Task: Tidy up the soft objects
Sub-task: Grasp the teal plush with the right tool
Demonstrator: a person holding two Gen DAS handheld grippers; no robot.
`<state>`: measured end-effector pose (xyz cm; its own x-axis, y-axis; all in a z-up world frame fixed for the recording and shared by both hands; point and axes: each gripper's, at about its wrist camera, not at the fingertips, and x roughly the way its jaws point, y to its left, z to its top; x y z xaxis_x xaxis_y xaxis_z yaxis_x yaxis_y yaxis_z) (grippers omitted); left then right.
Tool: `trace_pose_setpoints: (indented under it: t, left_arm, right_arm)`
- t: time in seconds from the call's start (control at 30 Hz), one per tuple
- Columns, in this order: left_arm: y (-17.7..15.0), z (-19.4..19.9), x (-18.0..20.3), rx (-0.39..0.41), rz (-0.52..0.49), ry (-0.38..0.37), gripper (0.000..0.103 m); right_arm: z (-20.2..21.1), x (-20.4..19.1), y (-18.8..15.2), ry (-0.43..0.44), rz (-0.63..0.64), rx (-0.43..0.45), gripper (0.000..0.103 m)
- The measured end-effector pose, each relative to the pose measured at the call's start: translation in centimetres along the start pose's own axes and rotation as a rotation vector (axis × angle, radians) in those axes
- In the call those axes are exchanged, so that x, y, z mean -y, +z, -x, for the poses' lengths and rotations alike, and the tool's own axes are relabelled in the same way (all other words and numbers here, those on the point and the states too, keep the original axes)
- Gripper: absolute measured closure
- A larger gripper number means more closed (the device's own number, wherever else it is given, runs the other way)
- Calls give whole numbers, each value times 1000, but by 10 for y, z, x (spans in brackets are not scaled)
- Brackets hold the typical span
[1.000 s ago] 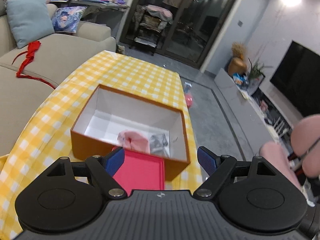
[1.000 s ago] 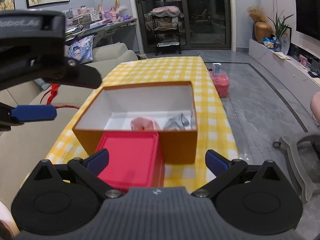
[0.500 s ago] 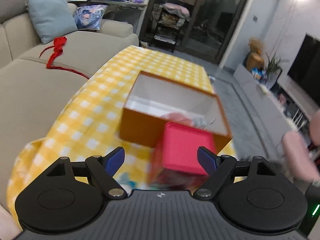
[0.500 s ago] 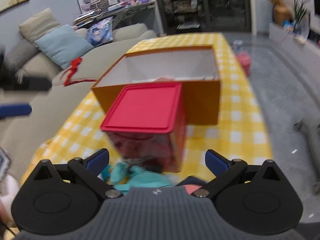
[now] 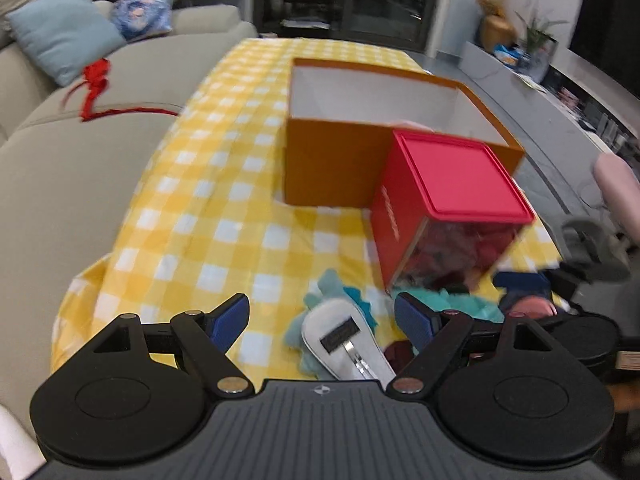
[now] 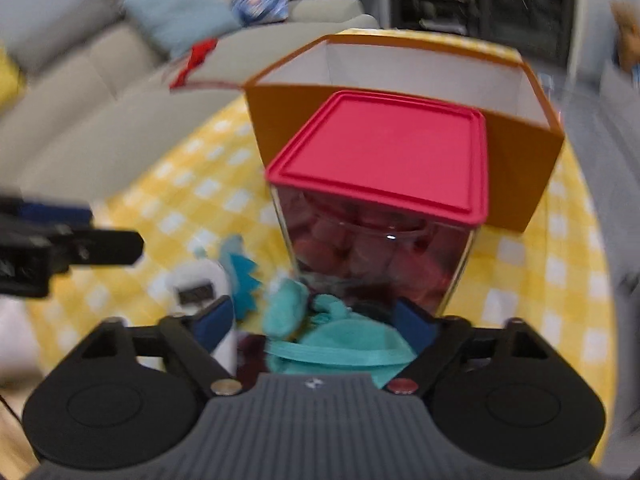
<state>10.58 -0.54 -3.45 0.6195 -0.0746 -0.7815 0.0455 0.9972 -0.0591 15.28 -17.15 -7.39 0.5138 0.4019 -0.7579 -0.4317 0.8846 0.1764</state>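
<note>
An open orange box (image 5: 332, 160) stands on the yellow checked tablecloth (image 5: 208, 216); it also shows in the right wrist view (image 6: 516, 168). A red-lidded clear container (image 5: 452, 176) stands against the box's near side, also seen in the right wrist view (image 6: 384, 152). Soft items lie at the near table edge: a teal plush with a white tagged pad (image 5: 344, 332) and a teal cloth (image 6: 340, 352). My left gripper (image 5: 322, 322) is open above the plush. My right gripper (image 6: 316, 320) is open just over the teal cloth.
A beige sofa (image 5: 72, 152) with a light blue cushion (image 5: 64, 32) and a red ribbon (image 5: 96, 88) runs along the left. A TV unit (image 5: 560, 80) stands at the right. My left gripper's arm (image 6: 60, 244) shows at the left of the right wrist view.
Both grippers have pulled back from the orange box towards the near table edge and dropped lower. The soft items at the edge have come into view. Both stay open.
</note>
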Motion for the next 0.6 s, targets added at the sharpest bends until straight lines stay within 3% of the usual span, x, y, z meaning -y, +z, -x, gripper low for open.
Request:
trace_pose_setpoints:
  t: [0.13,0.2,0.27,0.4,0.53,0.6]
  left_arm:
    - [-9,-9,-1,-41,-62,-37,7]
    - [-11,-13,0,-54,-66,-11,7]
    - [-11,-14,-3,-56,-36,21,9]
    - [-9,-11,-13,-57,29,-11,10]
    - [-9,-12,-14,-63,25,-13,11]
    - [-11,-13,-14,-74,15,-14,11]
  right_arm:
    - [-5,-24,-10,-100,272,-25,21]
    - [-7,-28,-15,-105,339,-26,30]
    - [-10,-24,-16,-102,354,-63,47]
    - [-13,-20,-19,-72,345,-99,60]
    - [-12,-21,-19,-24,328,-111,90]
    - [-11,-21,-18,0,309,-119,91]
